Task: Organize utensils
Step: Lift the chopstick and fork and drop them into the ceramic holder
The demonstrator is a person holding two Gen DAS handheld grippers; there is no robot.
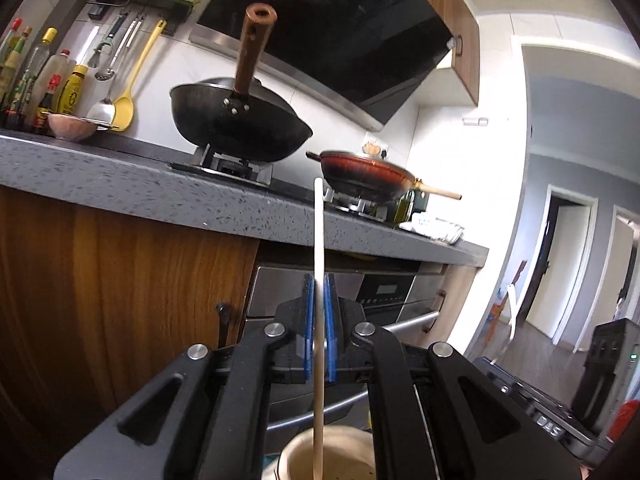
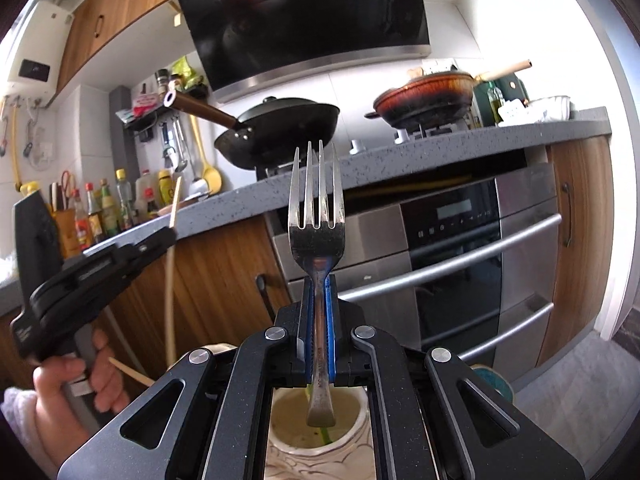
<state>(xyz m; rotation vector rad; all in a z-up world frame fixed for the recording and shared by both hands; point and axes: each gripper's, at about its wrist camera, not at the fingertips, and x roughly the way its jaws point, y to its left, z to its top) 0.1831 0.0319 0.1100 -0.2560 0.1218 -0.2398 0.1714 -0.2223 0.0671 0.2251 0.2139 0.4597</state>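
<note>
I had my left gripper (image 1: 319, 322) clenched on a chopstick (image 1: 319, 240) and my right gripper (image 2: 319, 322) on a fork (image 2: 317, 216), both held upright above the ceramic holder (image 2: 318, 436), needing steady, vertical lowering.

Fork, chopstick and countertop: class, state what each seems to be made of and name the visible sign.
Fork: metal, probably stainless steel; grey sheen, dulled and stained near the tines.
Chopstick: pale and matt, likely bamboo or wood, possibly plastic; no grain is visible.
Countertop: grey stone or composite; pale speckles throughout, smooth edge.
</note>
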